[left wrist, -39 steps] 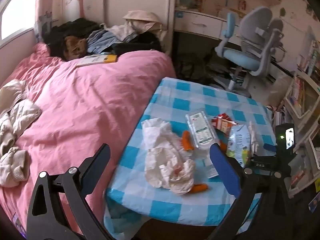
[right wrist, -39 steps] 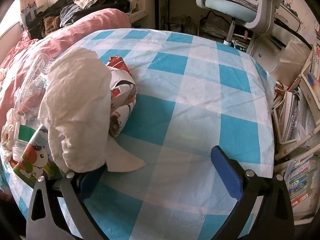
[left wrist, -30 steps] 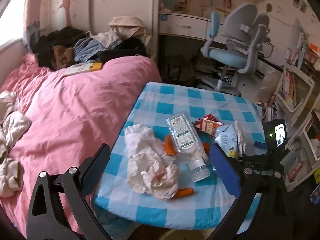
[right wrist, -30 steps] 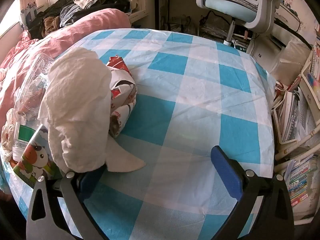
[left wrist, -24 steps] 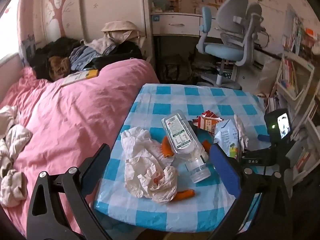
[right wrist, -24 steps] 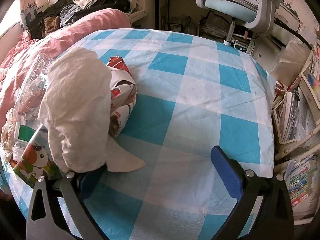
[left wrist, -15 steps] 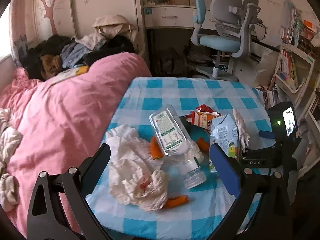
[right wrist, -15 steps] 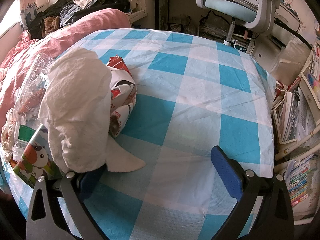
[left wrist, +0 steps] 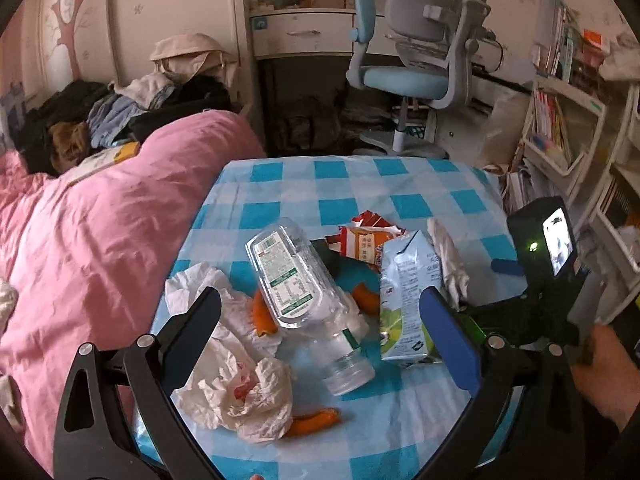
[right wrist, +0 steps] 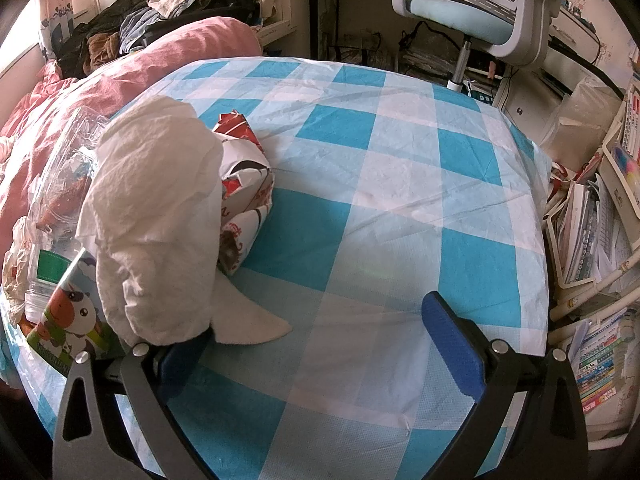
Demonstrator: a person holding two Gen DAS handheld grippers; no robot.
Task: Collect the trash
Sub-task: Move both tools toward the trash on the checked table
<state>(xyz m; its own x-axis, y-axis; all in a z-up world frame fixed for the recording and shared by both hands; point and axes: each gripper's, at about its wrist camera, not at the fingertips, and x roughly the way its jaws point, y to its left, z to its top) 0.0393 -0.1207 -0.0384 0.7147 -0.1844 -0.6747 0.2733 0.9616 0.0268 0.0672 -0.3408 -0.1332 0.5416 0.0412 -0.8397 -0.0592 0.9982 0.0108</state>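
We see both claws spread wide, gripping nothing: left gripper (left wrist: pixel 320 332) above the clear crushed plastic bottle (left wrist: pixel 304 296), right gripper (right wrist: pixel 316 344) beside the white crumpled tissue (right wrist: pixel 156 224) right of that bottle

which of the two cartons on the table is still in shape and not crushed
The light blue milk carton beside the clear bottle; it keeps its boxy shape, while the red and white carton behind is torn and flattened.

pink duvet (left wrist: pixel 100 216), desk chair (left wrist: pixel 416 64), checked tablecloth (right wrist: pixel 400 184)
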